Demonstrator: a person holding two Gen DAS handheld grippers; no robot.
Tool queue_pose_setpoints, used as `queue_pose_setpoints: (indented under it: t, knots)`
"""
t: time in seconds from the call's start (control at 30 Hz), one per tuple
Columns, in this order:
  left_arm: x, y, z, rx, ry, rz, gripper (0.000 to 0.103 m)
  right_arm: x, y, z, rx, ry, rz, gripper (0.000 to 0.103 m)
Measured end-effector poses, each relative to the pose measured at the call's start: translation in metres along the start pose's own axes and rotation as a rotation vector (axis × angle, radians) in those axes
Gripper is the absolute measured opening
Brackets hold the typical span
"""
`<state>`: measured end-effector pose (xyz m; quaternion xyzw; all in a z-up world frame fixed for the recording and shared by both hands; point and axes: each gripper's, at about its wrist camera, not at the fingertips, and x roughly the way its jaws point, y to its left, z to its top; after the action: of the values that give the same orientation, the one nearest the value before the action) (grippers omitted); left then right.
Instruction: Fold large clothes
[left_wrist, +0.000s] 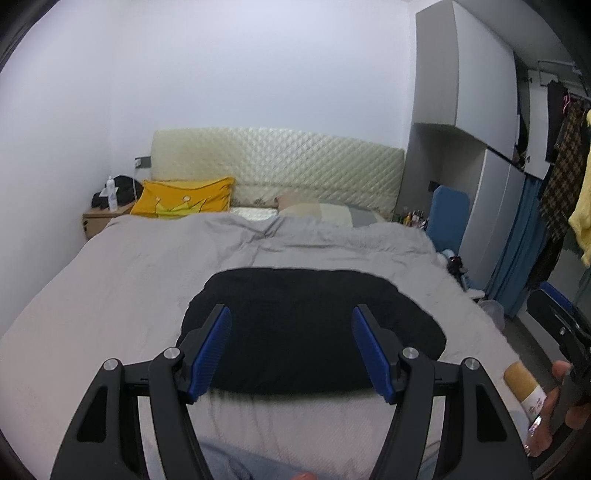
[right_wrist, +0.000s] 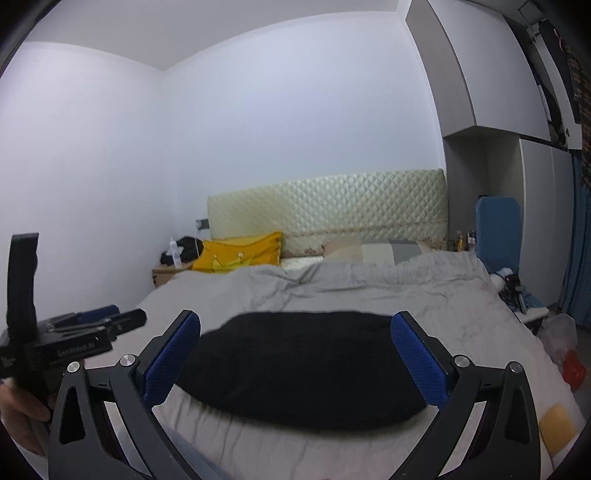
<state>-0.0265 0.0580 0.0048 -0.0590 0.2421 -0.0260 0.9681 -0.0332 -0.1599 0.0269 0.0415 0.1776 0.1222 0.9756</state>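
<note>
On grey bed (left_wrist: 110, 280): folded black garment (left_wrist: 314, 328); both tongs open, empty.

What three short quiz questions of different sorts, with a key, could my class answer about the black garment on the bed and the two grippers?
1. True or false: the left gripper is shut on the black garment.
2. Multiple choice: the black garment lies on A) the yellow pillow, B) the grey bedspread, C) the quilted headboard.
3. Fill in: the right gripper holds ____.

Key: 1 false, both grippers are open above the garment; 2 B; 3 nothing.
</note>
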Motion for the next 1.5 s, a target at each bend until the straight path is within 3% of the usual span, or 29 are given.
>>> queue_pose_setpoints:
  t: [0.2,0.6,1.5]
  knots:
    - [0.012,0.009,-0.028,-0.012,0.066,0.024,0.069,0.004,-0.008,-0.027,0.041,0.057,-0.013,0.103]
    - [0.019,0.016,-0.067,-0.029,0.125,0.060,0.069,0.023,-0.010,-0.076,0.030,0.195,-0.052,0.103]
    - [0.020,0.009,-0.081,-0.020,0.160,0.059,0.069,0.023,-0.011,-0.088,0.026,0.224,-0.085,0.103]
